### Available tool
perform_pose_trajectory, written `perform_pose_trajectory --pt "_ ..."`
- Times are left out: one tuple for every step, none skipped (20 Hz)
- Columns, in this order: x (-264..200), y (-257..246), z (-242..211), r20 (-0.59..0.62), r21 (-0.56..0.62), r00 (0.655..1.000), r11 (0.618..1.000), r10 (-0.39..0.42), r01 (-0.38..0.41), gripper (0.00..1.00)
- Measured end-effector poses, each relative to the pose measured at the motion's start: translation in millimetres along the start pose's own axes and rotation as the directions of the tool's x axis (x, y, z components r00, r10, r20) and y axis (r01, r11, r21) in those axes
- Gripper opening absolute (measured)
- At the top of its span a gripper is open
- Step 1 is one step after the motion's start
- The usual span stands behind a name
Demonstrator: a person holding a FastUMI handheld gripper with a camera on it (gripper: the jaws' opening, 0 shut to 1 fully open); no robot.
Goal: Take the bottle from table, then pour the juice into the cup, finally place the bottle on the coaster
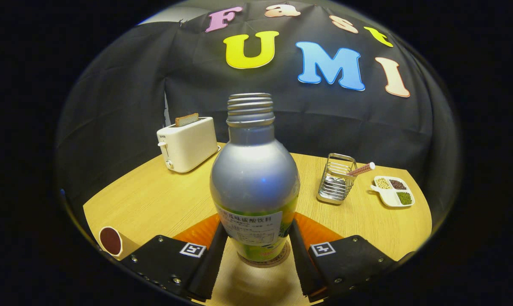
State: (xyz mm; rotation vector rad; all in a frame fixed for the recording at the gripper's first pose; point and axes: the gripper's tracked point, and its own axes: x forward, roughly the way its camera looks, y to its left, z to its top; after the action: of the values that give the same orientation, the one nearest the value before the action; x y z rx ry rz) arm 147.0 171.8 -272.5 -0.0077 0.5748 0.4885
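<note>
Silver metal bottle [255, 187], cap off, stands upright on the round coaster [282, 257] right between your gripper [256, 246] fingers. Fingers flank its labelled lower body close on both sides; contact can't be confirmed, so I can't tell if you're clamped or released. Cup [111, 241] sits left of the left finger, at the near table edge, mouth toward you with dark content inside. Wooden table [154, 199] underneath. Further out: wire rack [336, 178] with a striped straw, right of the bottle; divided dish [393, 191] of beans beyond that. Far left: white toaster [187, 143] with a slice sticking up.
</note>
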Motion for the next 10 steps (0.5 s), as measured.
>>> perform_pose_trajectory --pt "2.3 -1.0 -1.0 0.002 -0.008 1.0 1.0 -0.003 0.003 0.75" --pt "5.6 -1.8 -2.1 0.005 -0.014 1.0 1.0 -0.006 0.006 0.75" --pt "8.1 -3.2 -2.7 0.008 -0.017 1.0 1.0 -0.015 0.015 0.75" --pt "10.2 -4.2 -3.1 0.011 -0.017 1.0 1.0 -0.019 0.019 0.75" --pt "13.6 -5.5 -3.8 0.015 -0.015 1.0 1.0 -0.022 0.022 0.75" --pt "16.6 -5.6 -5.7 0.016 -0.011 1.0 1.0 -0.023 0.023 0.75" --pt "18.6 -6.2 -7.6 0.011 -0.007 1.0 1.0 -0.024 0.024 0.76" --pt "20.4 -7.5 -10.4 0.007 -0.007 1.0 1.0 -0.028 0.028 0.77" --pt "21.5 -9.7 -11.5 0.008 -0.008 0.999 0.999 -0.033 0.033 0.77" --pt "23.1 -11.0 -13.8 0.007 -0.009 0.999 0.999 -0.036 0.036 0.77"
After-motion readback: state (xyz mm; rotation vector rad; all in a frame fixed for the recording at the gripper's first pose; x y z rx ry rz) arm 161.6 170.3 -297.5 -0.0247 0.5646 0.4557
